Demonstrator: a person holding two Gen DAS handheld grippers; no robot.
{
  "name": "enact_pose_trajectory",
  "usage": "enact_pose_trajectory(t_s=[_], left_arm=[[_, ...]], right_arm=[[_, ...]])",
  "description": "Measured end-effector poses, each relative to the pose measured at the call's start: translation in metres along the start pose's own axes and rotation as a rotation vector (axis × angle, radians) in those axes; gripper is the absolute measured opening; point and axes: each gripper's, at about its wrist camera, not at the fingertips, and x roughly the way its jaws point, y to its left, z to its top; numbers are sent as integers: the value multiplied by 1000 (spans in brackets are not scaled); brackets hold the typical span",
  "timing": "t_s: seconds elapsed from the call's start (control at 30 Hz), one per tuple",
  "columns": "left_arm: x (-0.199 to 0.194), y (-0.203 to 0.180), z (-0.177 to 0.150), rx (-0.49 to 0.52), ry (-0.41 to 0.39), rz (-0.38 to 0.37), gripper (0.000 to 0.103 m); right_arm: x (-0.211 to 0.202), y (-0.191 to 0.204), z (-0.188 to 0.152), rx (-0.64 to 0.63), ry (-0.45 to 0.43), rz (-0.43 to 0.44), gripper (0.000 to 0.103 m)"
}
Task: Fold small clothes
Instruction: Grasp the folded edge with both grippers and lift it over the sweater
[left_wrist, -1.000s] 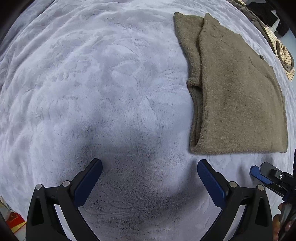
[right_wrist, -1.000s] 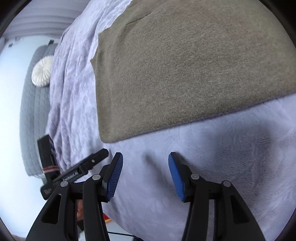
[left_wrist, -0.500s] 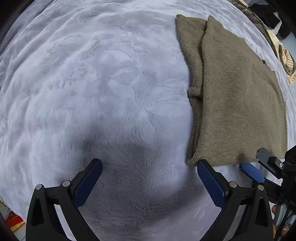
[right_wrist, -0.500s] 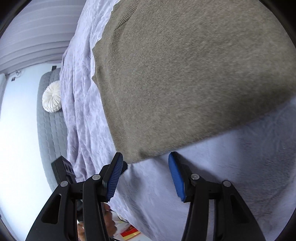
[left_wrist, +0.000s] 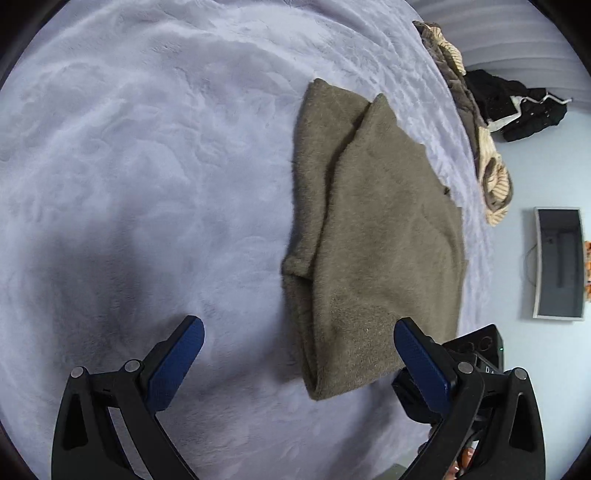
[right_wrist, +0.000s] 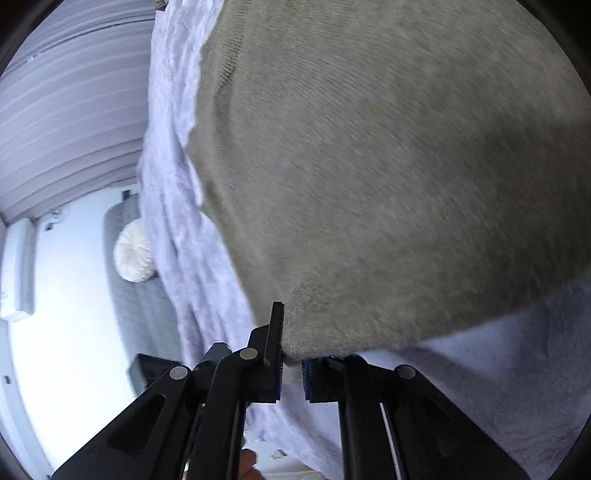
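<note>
Swinging my left gripper (left_wrist: 295, 354) across the bed (left_wrist: 147, 147), I've now got the near corner of the folded olive sweater (left_wrist: 380, 229) between its fingers, which stand wide apart and touch nothing. On the right view, my right gripper (right_wrist: 291, 373) has just been closing, and its fingers now pinch the sweater's near corner, so I judge the next fold can start.

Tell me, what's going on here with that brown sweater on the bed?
A person with a two-fingered tool in each hand is folding a brown sweater laid on a lilac blanket. The right tool has just closed on the sweater's near corner, pinching the cloth. The left tool is open by the other near corner, gripping nothing yet. More clothes sit at the bed's far edge.
</note>
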Motion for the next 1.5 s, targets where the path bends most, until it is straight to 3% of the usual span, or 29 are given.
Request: enact_pose_trajectory(t_s=[0.13,0.2,0.33,0.47,0.5,0.57,0.67,0.7,0.77,0.9,0.97,1.03,1.1,1.23,1.37,1.5], left_arm=[[29,-13,26,-3,59,-168,103],[44,-27,38,6,91,-238,103],[70,-73,59,104,131,-242,103],[75,-117,58,253,88,-107,102],[78,-122,57,269,83,-68,99],[89,-127,54,302,90,53,82],[103,-124,50,327,115,159,77],[104,-124,48,335,108,170,77],[102,-128,47,358,76,223,59],[97,-139,40,414,26,309,31],[89,-149,35,430,2,316,24],[75,-162,30,445,-29,296,23],[62,-179,27,458,-55,256,23],[52,-245,13,560,-102,183,23],[86,-313,-6,706,-79,156,22],[153,-352,-21,738,12,126,22]], right_arm=[[-17,32,5,-107,18,103,8],[-22,42,9,-141,23,115,8],[-22,49,11,-201,43,93,8],[-14,48,2,-273,106,-30,8],[-11,45,-1,-292,141,-78,9],[-4,38,-9,-331,250,-196,12],[-10,41,-26,-471,361,-334,12],[-18,48,-28,-528,359,-352,12],[-36,61,-21,-603,289,-384,12],[-54,66,24,-662,52,-544,12],[-44,45,51,-624,56,-631,9],[-37,23,65,-534,86,-560,5],[-41,18,67,-529,75,-493,4],[-53,13,73,-477,87,-389,4],[-84,17,82,-414,-10,-287,8],[-123,2,111,-271,-116,-139,9]])
